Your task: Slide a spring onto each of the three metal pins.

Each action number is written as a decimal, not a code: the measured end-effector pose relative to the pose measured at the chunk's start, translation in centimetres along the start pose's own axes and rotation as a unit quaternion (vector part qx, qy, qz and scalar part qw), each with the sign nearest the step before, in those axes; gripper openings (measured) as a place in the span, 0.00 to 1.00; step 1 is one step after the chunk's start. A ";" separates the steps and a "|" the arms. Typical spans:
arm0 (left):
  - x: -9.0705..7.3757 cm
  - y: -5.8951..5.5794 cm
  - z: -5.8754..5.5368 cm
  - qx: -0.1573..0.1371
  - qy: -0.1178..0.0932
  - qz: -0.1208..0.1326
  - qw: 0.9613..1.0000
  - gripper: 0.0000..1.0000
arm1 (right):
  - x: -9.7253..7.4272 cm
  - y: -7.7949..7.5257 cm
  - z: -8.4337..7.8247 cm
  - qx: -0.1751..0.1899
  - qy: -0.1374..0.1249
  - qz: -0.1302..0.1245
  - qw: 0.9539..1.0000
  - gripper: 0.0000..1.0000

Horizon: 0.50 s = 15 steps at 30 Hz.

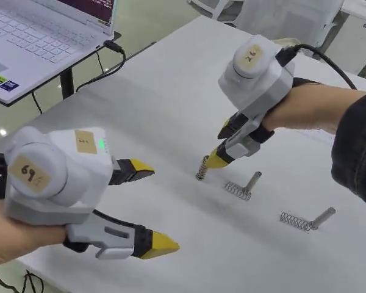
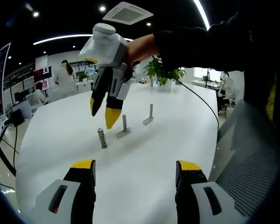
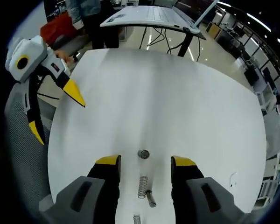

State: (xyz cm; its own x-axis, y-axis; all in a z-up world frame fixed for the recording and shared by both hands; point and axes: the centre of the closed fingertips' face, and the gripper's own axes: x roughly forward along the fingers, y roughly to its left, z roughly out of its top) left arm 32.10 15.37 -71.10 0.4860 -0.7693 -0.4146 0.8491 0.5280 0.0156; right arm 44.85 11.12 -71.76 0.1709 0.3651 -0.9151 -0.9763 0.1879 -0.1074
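Left gripper [image 1: 152,204]: near left, by the table's near edge; jaws wide apart, holding nothing.
Right gripper [image 3: 145,160]: over mid-table, jaws apart, tips just above and beside the upright spring, gripping nothing.
Upright spring [image 1: 201,168]: stands mid-table, with a grey top showing.
Middle pin [image 1: 252,180]: lies just right of it, its end touching the middle spring [image 1: 236,190].
Right pin [image 1: 324,215]: lies farther right, end to end with the right spring [image 1: 294,221].
Table [image 1: 171,91]: white; a wide open surface lies between the grippers and on the far side, and its left edge runs diagonally.
Laptop [image 1: 36,36]: far left, beyond that edge, on its own stand; a cable [image 1: 104,67] hangs beside it.
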 end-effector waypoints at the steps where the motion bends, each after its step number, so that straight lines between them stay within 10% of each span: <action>1: 0.0 0.0 0.0 0.000 0.001 0.000 1.000 0.66 | -0.2 0.1 0.0 0.002 -0.005 -0.002 1.000 0.42; 15: 0.0 0.2 0.4 -0.004 0.006 0.008 1.000 0.66 | -5.2 0.8 1.4 0.033 -0.110 -0.041 0.993 0.46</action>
State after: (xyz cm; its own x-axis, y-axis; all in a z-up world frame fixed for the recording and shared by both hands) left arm 32.36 15.35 -70.72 0.4968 -0.7569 -0.4246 0.8399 0.5425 0.0157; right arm 43.39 10.69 -66.57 0.2820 0.5346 -0.7966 -0.9482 0.2819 -0.1465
